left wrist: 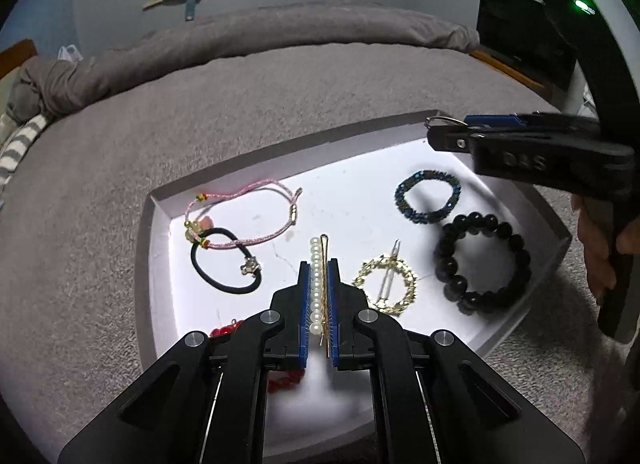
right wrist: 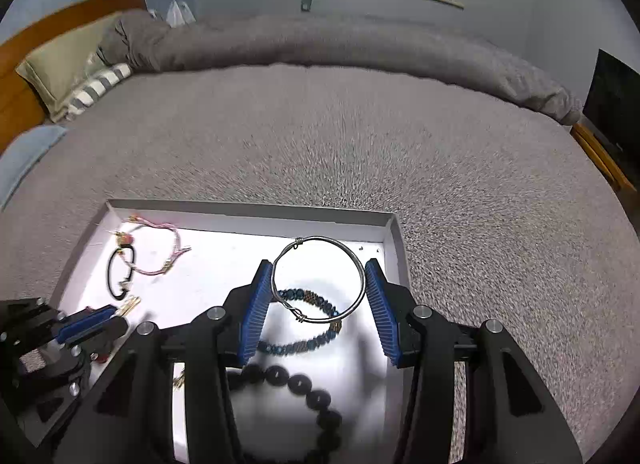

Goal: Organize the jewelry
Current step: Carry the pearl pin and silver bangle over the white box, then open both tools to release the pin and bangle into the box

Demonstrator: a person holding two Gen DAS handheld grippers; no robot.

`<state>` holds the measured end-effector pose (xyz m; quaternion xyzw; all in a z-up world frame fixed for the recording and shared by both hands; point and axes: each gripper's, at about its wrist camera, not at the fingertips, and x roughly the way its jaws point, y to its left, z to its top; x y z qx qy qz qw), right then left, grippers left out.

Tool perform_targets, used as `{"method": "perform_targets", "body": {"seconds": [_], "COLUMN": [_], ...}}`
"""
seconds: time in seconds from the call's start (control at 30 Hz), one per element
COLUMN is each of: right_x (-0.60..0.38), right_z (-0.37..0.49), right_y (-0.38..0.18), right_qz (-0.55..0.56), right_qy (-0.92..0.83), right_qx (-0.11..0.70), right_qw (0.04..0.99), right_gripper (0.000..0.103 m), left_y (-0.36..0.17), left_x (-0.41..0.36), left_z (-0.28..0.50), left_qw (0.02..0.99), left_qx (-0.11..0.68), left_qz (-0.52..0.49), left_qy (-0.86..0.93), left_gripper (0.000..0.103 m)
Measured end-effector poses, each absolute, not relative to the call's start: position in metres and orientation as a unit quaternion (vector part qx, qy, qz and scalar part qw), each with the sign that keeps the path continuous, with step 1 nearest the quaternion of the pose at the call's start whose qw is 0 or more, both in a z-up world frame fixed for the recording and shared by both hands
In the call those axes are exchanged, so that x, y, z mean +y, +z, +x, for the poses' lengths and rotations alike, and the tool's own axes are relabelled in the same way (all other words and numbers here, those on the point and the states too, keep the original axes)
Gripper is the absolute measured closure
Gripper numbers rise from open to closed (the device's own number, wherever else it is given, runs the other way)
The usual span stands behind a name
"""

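Item: pearl hair pin [left wrist: 318, 284], a single row of round white beads on a thin gold wire, clenched lengthwise in the left gripper [left wrist: 319, 296] above the near edge of the white tray [left wrist: 160, 248].

Item: silver wire bangle [right wrist: 318, 279], a smooth, rigid hoop with twisted joins, grasped across its width by the right gripper [right wrist: 318, 304] near the tray's far right corner.

Already laid in the tray: a pink cord bracelet [left wrist: 244, 216] and black elastic tie [left wrist: 224, 268] toward the far left corner; a gold filigree ring clip [left wrist: 386, 284] at the middle; a blue beaded bracelet [left wrist: 428, 196] and glossy black bead bracelet [left wrist: 482, 262] along the right edge. The tray is carried on a grey textured bedcover [left wrist: 100, 192].

Handling, as judged: each piece is best lowered flat onto a bare patch, clear of its neighbours, before the jaws are released.
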<state>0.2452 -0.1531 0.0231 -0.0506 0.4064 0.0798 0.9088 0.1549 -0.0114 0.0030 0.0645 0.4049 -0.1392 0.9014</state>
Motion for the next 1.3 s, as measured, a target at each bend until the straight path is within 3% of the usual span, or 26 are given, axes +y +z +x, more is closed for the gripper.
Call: {"method": "perform_targets", "body": {"seconds": [0.6,0.73,1.03,1.17,1.3], "right_x": [-0.152,-0.153,-0.160,-0.164,-0.168], "right_z": [0.274,0.270,0.258,0.243,0.220], "right_y": [-0.001,-0.001,0.013,0.024,0.035], "right_qz": [-0.045,-0.045,-0.036,-0.035,-0.035], "right_qy": [0.060,0.062,0.066,0.065,0.071], "right_qx": [0.466,0.469,0.444,0.425,0.409], "right_qw": [0.881,0.880,0.893,0.902,0.909], "right_gripper": [0.056,0.056,0.051,0.041,0.041], "left_y": [-0.011,-0.010,-0.010,-0.006,-0.003], "left_x": [0.002,0.004,0.003,0.005,0.008], "left_z": [0.164,0.163,0.157,0.151,0.142], "left_qw": [0.900,0.905,0.906,0.908,0.909], "left_qx": [0.414,0.407,0.404,0.400,0.398], "left_qz": [0.049,0.046,0.055,0.051,0.049], "left_qy": [-0.127,-0.117,-0.115,-0.116,-0.116], "left_gripper": [0.094,0.077,0.070,0.067,0.065]}}
